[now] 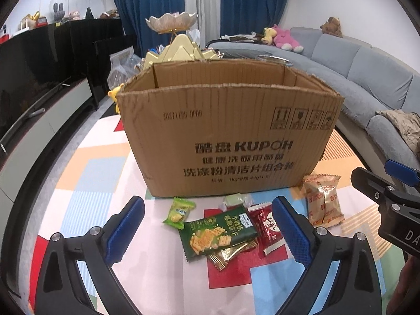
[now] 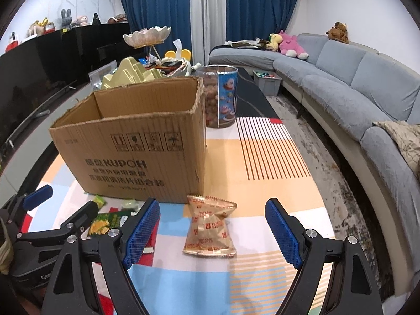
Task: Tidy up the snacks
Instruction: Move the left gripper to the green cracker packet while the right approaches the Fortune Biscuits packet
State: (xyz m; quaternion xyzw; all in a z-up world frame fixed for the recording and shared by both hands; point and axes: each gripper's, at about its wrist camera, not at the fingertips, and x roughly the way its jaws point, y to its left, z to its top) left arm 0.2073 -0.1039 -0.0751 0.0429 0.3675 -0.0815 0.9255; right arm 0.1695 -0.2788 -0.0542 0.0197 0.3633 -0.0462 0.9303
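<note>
Both grippers are hovering over the patterned table cover (image 2: 262, 152), and neither is holding anything. The left gripper (image 1: 208, 225) is standing with its jaws wide apart, framing the cluster of snacks lying near the front wall of the cardboard box (image 1: 228, 131). The right gripper (image 2: 212, 225) is likewise standing fully apart, with the gold-and-red snack packet (image 2: 208, 232) lying between its fingers but not touching either pad.

Location of task items: the green cracker packet (image 1: 219, 232) is lying nearest the left gripper, partly overlapping a gold wrapper (image 1: 231, 254) and touching a red packet (image 1: 265, 225) on its right. A small yellow-green packet (image 1: 178, 212) is lying to the left, and a pale round sweet (image 1: 233, 200) is sitting just in front of the box. The gold-and-red snack packet is lying apart to the right, near the box's corner.

Handling judgement: all 5 items are appearing light, with slick, crinkly film wrappers. The crackers are likely brittle, so a light squeeze across the packet's narrow width is advisable. The gold-and-red packet is pinched at its waist, which is offering the best hold. The box is open at the top, and its inside is not visible.
</note>
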